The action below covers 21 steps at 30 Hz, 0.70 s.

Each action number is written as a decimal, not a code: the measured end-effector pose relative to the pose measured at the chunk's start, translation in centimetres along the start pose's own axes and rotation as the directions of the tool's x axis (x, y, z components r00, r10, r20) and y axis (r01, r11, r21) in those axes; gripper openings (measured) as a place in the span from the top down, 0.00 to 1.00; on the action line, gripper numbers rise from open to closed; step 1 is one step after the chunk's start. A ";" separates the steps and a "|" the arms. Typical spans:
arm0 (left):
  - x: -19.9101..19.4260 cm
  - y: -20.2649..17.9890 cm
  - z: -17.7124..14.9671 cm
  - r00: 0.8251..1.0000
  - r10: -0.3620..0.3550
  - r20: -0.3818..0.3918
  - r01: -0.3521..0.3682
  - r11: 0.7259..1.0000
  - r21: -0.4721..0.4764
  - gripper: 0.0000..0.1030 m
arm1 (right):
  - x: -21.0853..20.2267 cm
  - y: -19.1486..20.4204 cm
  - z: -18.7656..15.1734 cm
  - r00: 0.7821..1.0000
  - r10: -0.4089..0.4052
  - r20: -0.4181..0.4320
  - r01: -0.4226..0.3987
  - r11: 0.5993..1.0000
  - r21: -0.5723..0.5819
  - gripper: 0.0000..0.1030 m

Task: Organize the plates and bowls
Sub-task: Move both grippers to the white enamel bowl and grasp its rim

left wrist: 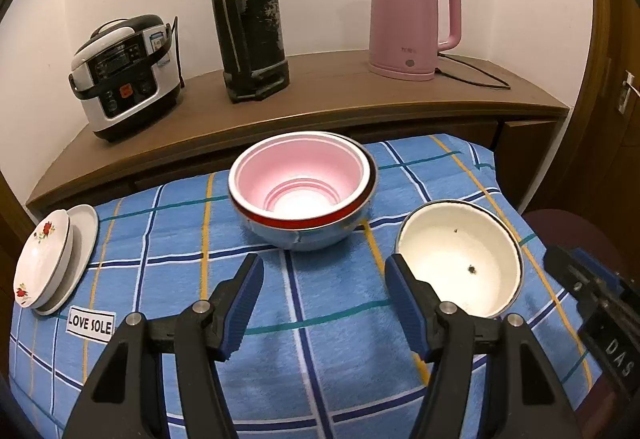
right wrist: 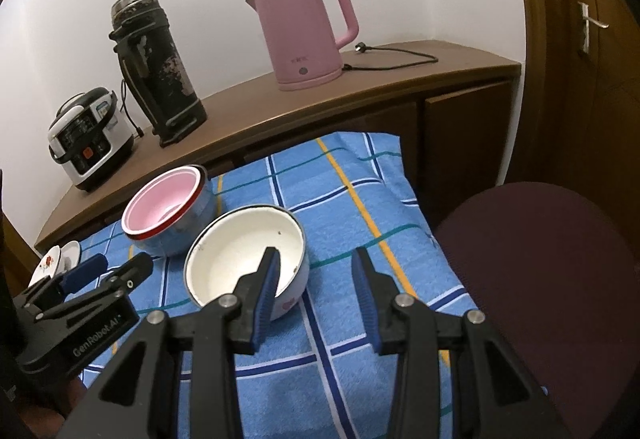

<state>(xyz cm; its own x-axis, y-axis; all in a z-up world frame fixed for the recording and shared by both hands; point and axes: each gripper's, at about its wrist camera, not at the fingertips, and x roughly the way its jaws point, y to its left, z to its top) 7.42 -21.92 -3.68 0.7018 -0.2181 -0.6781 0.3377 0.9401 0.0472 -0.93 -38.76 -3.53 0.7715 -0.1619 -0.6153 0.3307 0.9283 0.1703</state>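
While empty, both grippers' jaws apart.

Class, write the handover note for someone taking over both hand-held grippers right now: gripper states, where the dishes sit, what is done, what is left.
Left hand-held gripper: open, empty, above the blue checked cloth.
Right hand-held gripper: open, holding nothing; its left finger shows in front of the white enamel bowl, contact unclear.
Done: pink bowl nested in the red-rimmed and blue bowls at the cloth's centre; floral plate stacked on a white plate at the left edge.
Left: the white enamel bowl stands alone, probably next onto the bowl stack.
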 end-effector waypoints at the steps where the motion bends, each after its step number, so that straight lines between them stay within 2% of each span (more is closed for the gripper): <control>1: 0.1 -0.2 0.1 1.000 -0.001 -0.004 0.001 1.000 -0.001 0.36 | 0.2 0.0 0.1 1.000 0.003 -0.004 -0.003 1.000 0.000 0.63; 6: 0.5 -0.8 0.3 1.000 0.008 -0.011 -0.008 1.000 -0.017 0.36 | 0.9 0.1 0.3 1.000 0.016 -0.016 -0.016 1.000 -0.006 0.63; 11: 1.0 -0.8 0.5 1.000 -0.004 -0.028 0.002 0.997 -0.071 0.36 | 1.3 0.0 0.5 0.999 0.028 -0.016 -0.028 1.000 -0.003 0.64; 15: 1.1 -1.8 0.7 1.000 0.003 -0.017 -0.004 0.999 -0.046 0.36 | 1.9 -0.1 0.9 0.999 0.041 -0.029 -0.041 0.999 0.004 0.64; 21: 1.5 -2.1 1.1 1.000 0.001 -0.020 -0.003 0.997 -0.076 0.36 | 2.9 0.0 1.3 0.997 0.057 -0.053 -0.057 0.998 0.007 0.63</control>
<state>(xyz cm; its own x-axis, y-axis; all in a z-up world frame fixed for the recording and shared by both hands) 8.50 -24.47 -3.99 0.6893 -0.2115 -0.6929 0.2871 0.9579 -0.0068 2.03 -39.66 -4.37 0.7591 -0.0907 -0.6446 0.2899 0.9337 0.2101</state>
